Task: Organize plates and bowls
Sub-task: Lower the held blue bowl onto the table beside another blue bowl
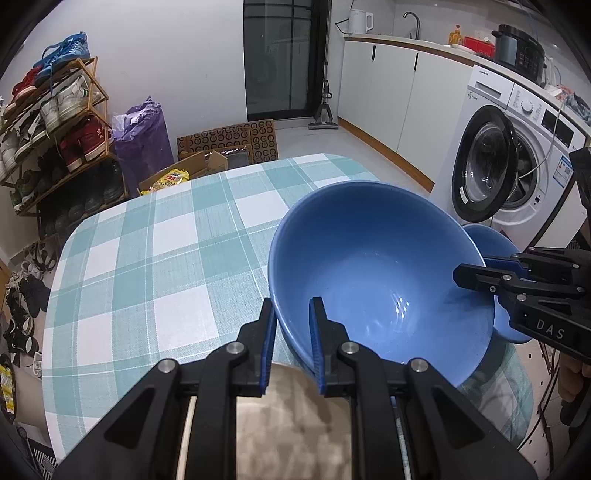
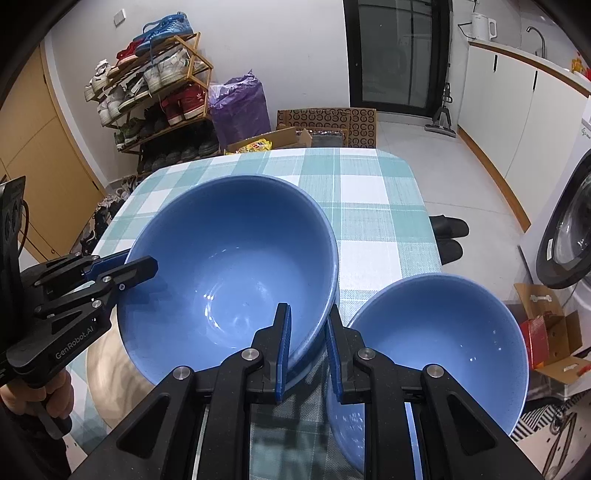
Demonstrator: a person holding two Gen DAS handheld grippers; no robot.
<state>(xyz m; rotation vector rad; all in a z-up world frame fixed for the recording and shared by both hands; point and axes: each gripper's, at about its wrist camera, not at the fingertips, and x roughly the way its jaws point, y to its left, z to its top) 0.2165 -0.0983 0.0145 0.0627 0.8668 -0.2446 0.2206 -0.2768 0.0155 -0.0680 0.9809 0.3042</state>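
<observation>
Behind your checked table [image 1: 147,258] you see a white wall [image 1: 166,55] and a dark glass door [image 1: 284,59]. To the left stands a shoe rack [image 1: 55,122], with a purple bag [image 1: 142,140] and flattened cartons [image 1: 229,142] beside it. To the right, white cabinets [image 1: 388,99] under a counter with kettle [image 1: 360,20] and tap [image 1: 413,22] adjoin a washer [image 1: 509,162], its door open. The floor [image 2: 424,162] is pale tile.
</observation>
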